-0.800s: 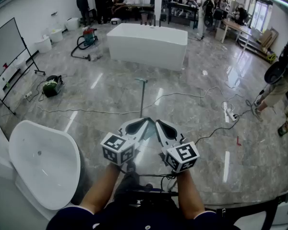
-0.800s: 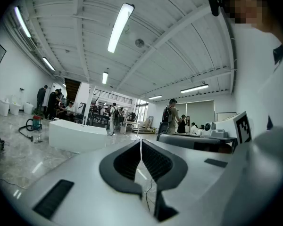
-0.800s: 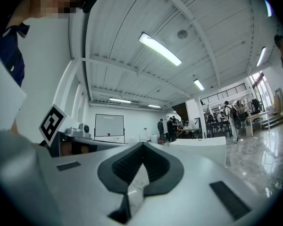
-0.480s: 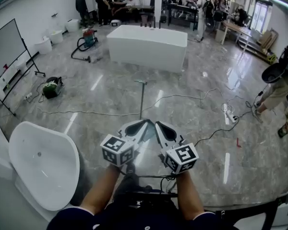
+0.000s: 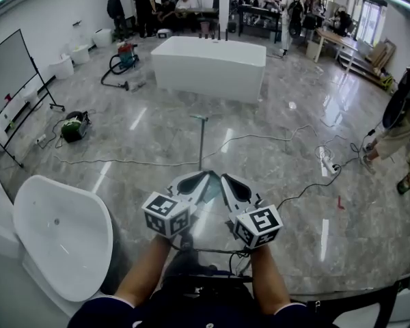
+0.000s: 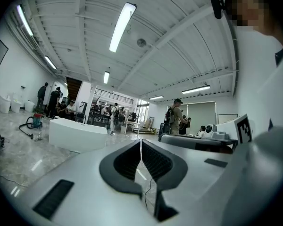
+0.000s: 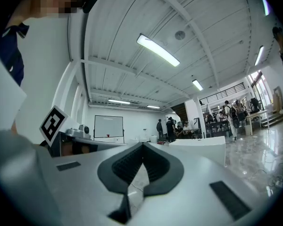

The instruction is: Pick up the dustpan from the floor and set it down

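A thin upright handle [image 5: 201, 142] with a pale green grip stands on the grey floor just beyond my grippers. It looks like the dustpan's handle. Its lower end and any pan are hidden behind the left gripper. My left gripper [image 5: 210, 174] and right gripper [image 5: 223, 176] are held side by side at waist height, pointing level, tips nearly touching each other. In the left gripper view the left gripper's [image 6: 141, 142] jaws meet with nothing between them. The right gripper [image 7: 142, 145] is likewise shut and empty in the right gripper view.
A white bathtub [image 5: 212, 63] stands ahead and a white oval tub [image 5: 61, 234] lies close at my left. Cables [image 5: 260, 139] and a power strip [image 5: 326, 161] cross the floor. A whiteboard [image 5: 10, 80], a vacuum cleaner [image 5: 123, 55] and a person [image 5: 396, 128] are around.
Both grippers have stayed where they were, still shut. Only the person at the right edge has shifted a little.
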The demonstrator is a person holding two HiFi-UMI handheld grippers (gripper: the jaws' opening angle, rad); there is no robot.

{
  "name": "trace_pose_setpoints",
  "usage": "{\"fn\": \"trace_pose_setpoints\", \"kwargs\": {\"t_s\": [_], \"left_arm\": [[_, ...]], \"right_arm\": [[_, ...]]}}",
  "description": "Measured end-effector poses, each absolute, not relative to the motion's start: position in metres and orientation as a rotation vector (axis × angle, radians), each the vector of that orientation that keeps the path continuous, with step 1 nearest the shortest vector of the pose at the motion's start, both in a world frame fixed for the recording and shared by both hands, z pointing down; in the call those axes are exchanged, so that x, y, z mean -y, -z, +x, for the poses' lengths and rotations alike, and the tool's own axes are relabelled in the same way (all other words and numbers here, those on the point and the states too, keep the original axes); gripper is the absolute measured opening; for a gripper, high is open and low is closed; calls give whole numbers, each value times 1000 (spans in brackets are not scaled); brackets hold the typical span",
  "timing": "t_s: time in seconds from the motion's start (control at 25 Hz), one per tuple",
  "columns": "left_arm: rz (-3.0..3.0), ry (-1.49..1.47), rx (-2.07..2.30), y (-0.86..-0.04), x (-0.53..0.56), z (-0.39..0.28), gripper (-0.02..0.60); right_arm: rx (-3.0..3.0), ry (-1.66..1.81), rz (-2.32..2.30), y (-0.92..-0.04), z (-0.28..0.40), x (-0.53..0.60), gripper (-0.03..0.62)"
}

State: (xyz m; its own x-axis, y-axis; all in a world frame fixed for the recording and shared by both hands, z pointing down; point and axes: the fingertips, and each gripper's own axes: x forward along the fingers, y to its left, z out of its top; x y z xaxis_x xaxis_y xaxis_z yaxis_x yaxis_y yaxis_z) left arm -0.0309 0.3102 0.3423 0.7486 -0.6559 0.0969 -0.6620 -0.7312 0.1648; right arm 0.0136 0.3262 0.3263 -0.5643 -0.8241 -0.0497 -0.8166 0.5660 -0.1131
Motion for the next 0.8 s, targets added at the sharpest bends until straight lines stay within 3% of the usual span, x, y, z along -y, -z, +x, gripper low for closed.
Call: {"fn": "trace_pose_setpoints", "kwargs": {"t_s": [0.8], "left_arm": [[2741, -47, 1042, -368, -186, -28, 14]], "right_arm": [[-2718, 166, -1431, -350, 21, -206, 6]]}}
